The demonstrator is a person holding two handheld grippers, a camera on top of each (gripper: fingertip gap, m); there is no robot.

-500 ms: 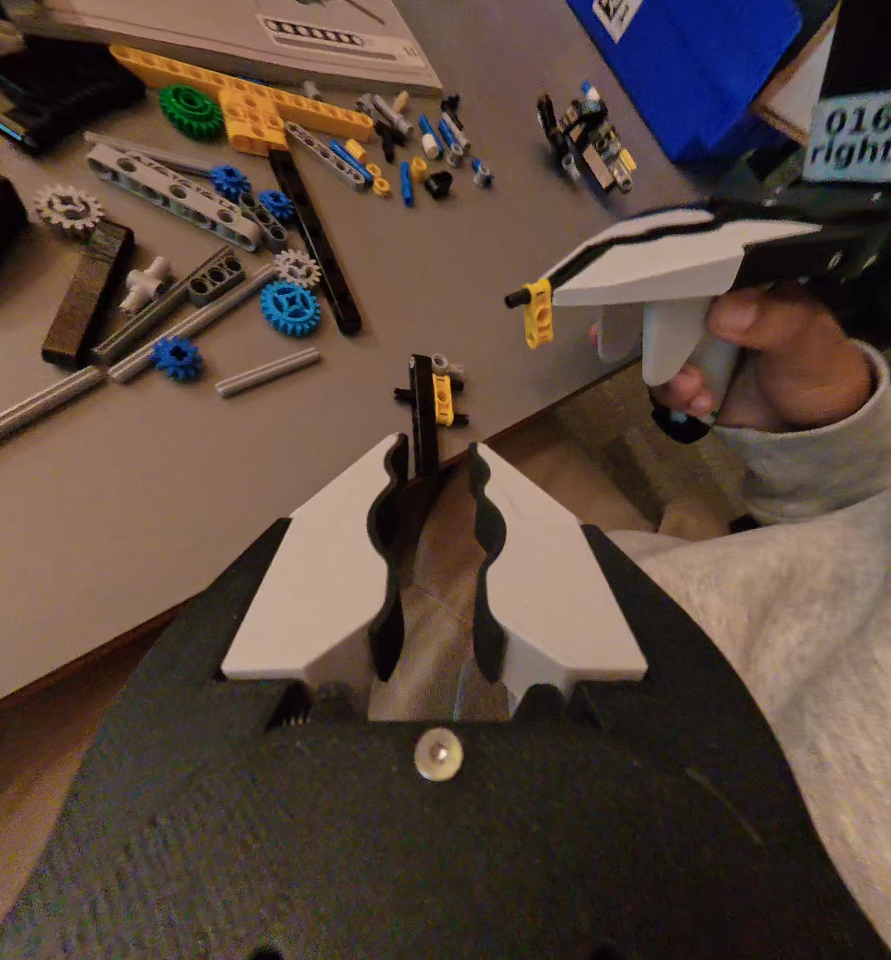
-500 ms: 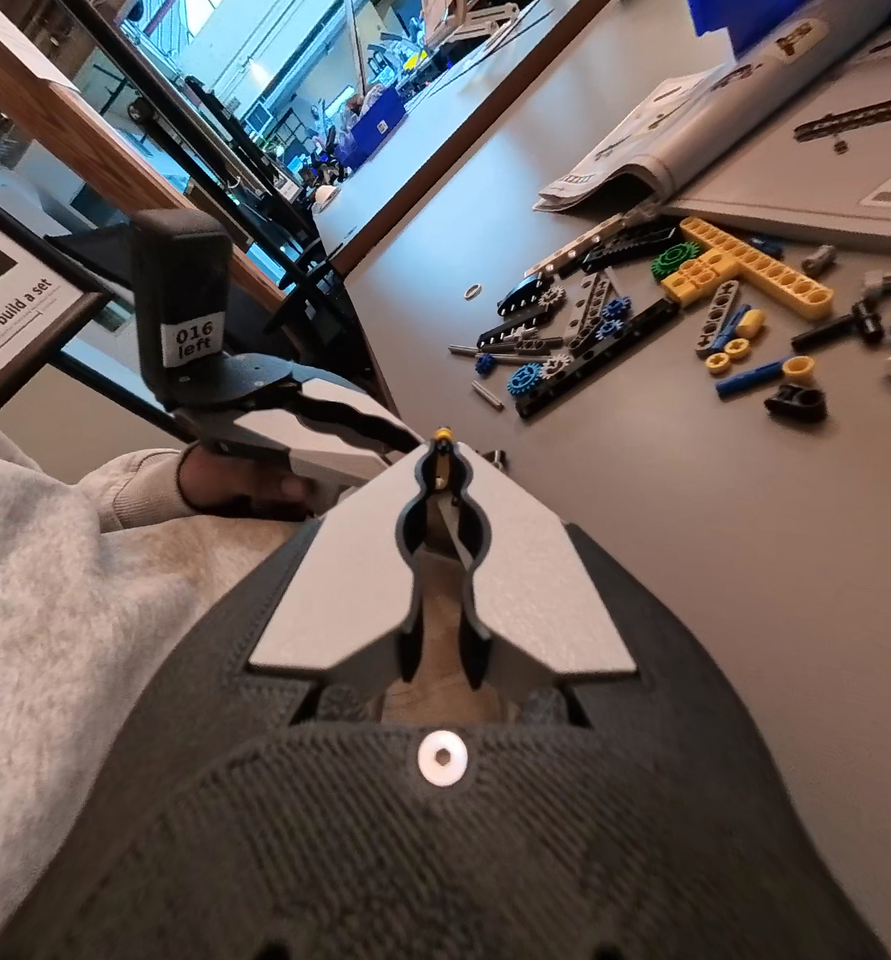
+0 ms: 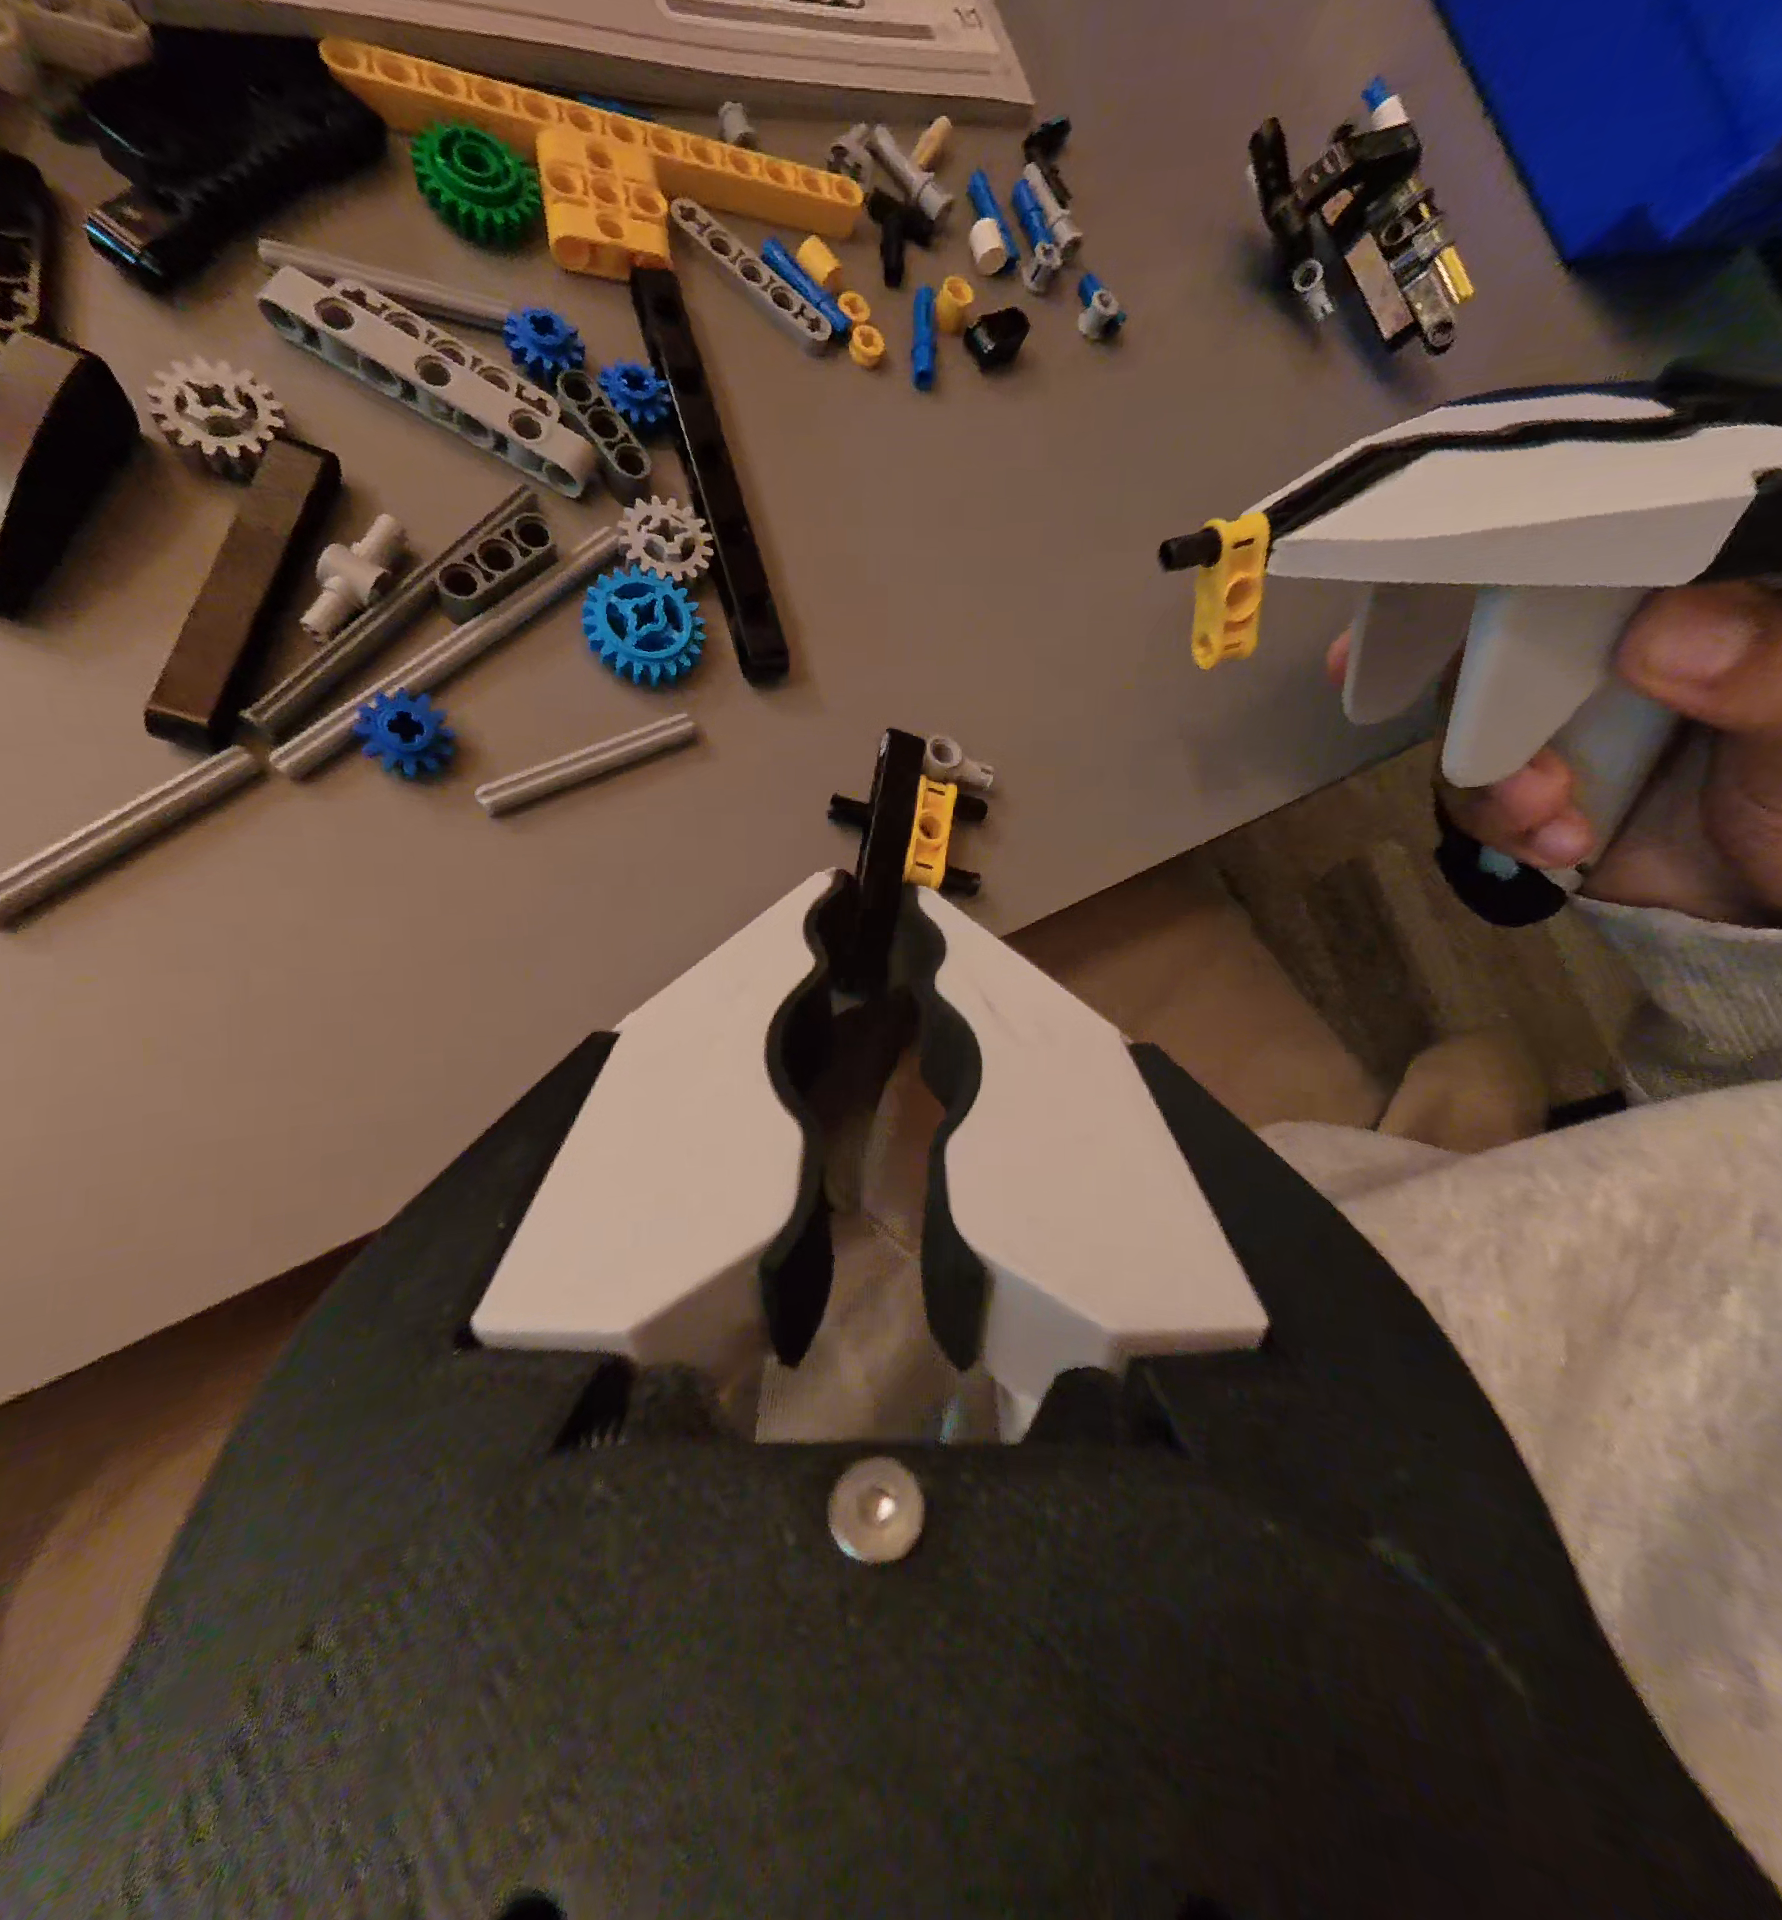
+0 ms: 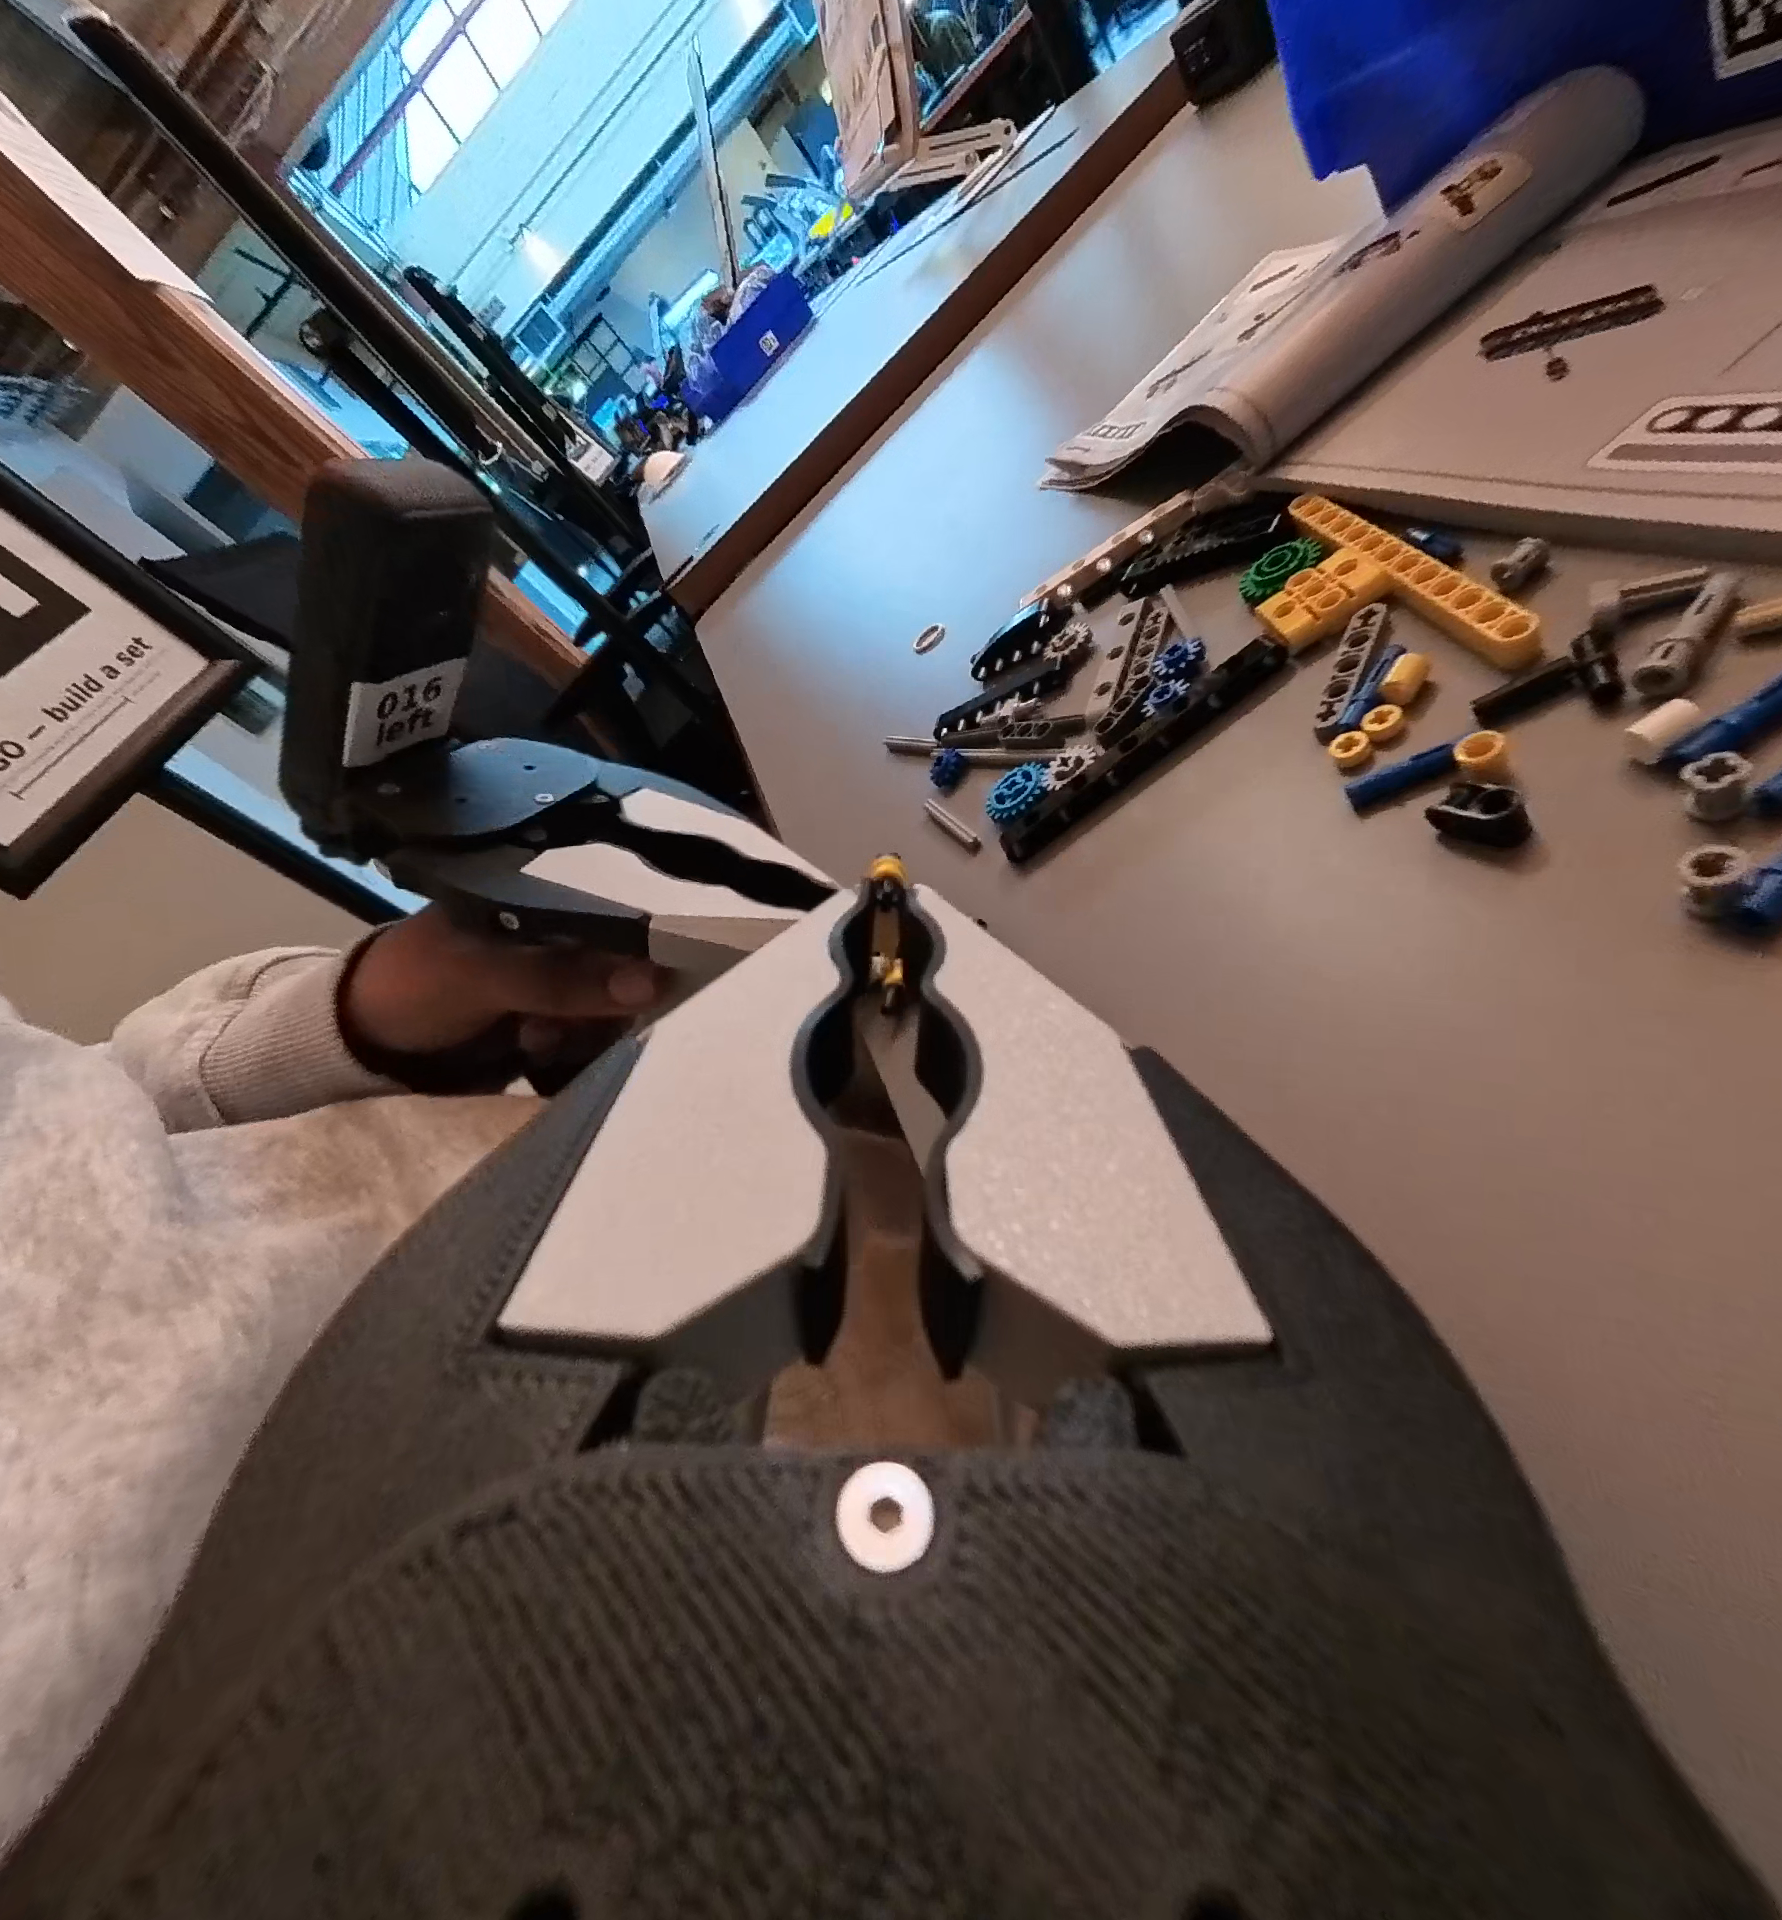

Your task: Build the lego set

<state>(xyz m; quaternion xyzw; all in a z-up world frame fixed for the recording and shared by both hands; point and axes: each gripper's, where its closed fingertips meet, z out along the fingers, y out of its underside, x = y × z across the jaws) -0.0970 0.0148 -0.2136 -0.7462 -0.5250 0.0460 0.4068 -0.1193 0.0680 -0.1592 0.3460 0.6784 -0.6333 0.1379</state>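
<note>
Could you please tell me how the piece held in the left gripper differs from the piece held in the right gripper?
The left gripper clamps a black beam assembly with a yellow connector; the right gripper clamps a lone yellow connector on a black pin. The assembly is longer and stands upright; the lone connector hangs across its fingertips. Both are held above the grey table.

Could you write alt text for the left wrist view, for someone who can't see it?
The left gripper pinches a small black-and-yellow assembly at a grey table's edge; the right gripper holds a yellow connector. Loose gears and beams lie beyond.
</note>
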